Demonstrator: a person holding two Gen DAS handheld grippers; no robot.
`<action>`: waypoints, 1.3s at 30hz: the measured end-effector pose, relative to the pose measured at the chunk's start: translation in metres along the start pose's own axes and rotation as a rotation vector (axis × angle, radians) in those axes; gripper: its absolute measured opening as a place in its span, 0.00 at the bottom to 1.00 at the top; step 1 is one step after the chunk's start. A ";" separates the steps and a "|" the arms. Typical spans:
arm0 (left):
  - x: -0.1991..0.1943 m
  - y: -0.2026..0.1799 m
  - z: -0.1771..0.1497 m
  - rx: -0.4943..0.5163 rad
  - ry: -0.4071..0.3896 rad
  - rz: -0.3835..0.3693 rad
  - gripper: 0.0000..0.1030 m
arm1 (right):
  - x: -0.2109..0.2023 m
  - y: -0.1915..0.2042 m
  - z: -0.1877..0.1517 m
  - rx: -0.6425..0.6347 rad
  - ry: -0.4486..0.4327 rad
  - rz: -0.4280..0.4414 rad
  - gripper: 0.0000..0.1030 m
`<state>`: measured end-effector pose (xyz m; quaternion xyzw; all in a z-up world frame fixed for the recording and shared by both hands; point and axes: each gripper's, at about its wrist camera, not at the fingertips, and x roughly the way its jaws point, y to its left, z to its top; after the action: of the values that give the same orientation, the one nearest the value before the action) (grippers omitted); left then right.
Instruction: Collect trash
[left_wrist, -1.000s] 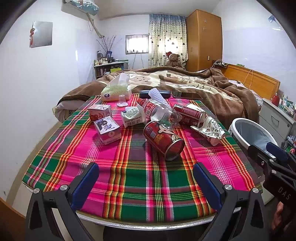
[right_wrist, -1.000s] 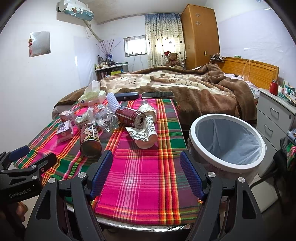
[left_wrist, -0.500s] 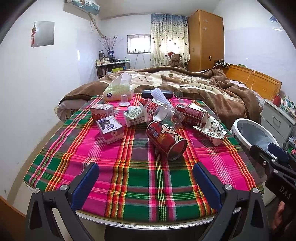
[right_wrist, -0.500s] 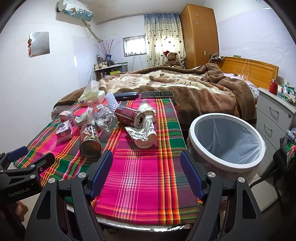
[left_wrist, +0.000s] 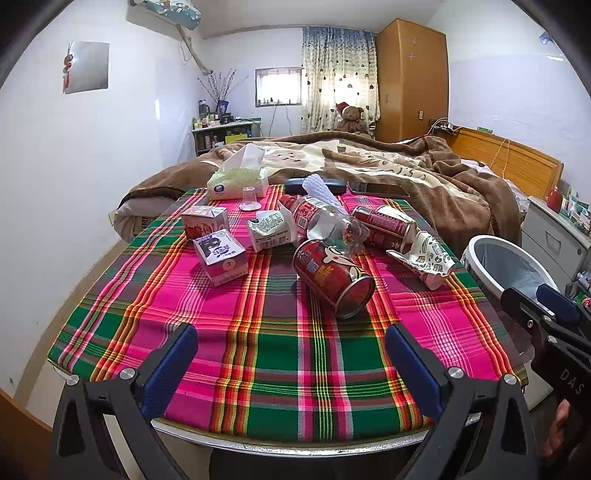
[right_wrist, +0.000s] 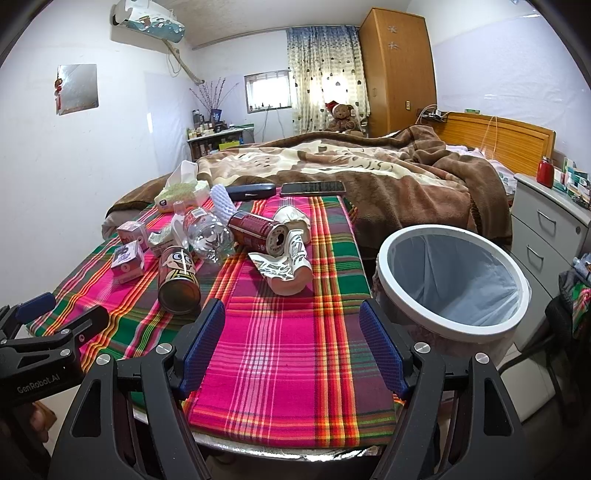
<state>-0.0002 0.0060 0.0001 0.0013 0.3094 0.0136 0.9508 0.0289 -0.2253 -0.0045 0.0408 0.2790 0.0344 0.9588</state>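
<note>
Trash: cans, bottle, cartons all lying on surface | bin sitting empty beside it | left hand-held gripper, right hand-held gripper both hovering wide, holding nothing | collecting not yet begun

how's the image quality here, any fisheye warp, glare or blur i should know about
Left wrist view: strong fisheye bend at the table edge, dark corner vignetting, window blown out, near can sharp. Right wrist view: same warp, the trash bin rim bulges, soft shadows, no motion blur.
</note>
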 end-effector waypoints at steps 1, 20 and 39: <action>0.000 0.000 0.000 -0.001 0.000 0.001 1.00 | 0.000 0.000 0.000 -0.001 0.000 0.000 0.74; -0.002 0.000 0.000 0.001 -0.002 0.004 1.00 | 0.000 -0.001 0.000 0.002 0.000 -0.003 0.74; 0.037 0.000 0.021 -0.010 0.055 -0.071 1.00 | 0.041 -0.014 0.020 0.015 0.021 -0.034 0.74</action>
<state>0.0420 0.0073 -0.0052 -0.0147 0.3351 -0.0184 0.9419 0.0753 -0.2365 -0.0108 0.0429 0.2901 0.0165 0.9559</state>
